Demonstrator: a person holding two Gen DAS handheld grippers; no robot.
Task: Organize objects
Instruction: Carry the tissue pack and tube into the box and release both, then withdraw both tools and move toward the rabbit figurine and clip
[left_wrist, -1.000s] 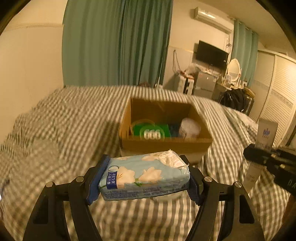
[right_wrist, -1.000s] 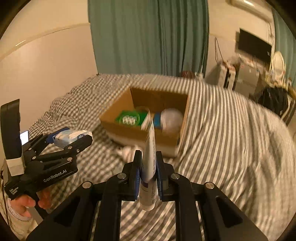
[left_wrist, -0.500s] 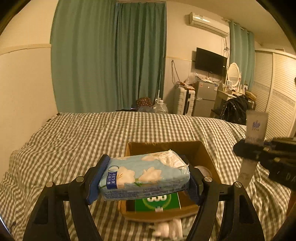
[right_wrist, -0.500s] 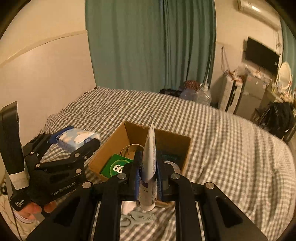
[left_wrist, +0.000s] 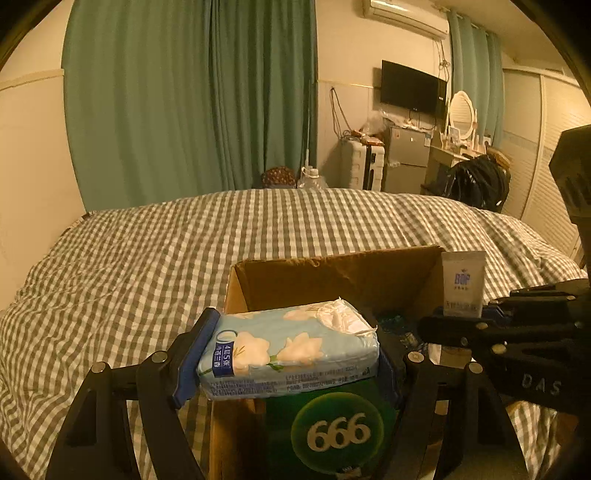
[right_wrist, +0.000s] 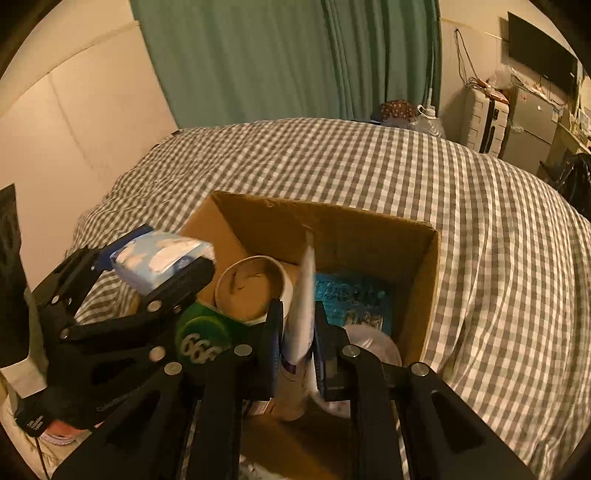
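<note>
Tissues (left_wrist: 291, 350) sit clamped in my left gripper (left_wrist: 288, 354) above the cardboard box (left_wrist: 332, 273); my right gripper (right_wrist: 295, 332) pinches a tube (right_wrist: 301, 314) over it. Box rests on checked bedding (left_wrist: 147, 258) before green curtains (left_wrist: 192, 99).

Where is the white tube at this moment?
The white tube stands upright, clamped in the right gripper over the cardboard box, just right of the paper cup; in the left wrist view it shows at right.

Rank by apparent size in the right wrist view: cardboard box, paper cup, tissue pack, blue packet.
1. cardboard box, clearly largest.
2. paper cup, tissue pack and blue packet look similar; each is partly hidden and differently near, so unranked.
</note>
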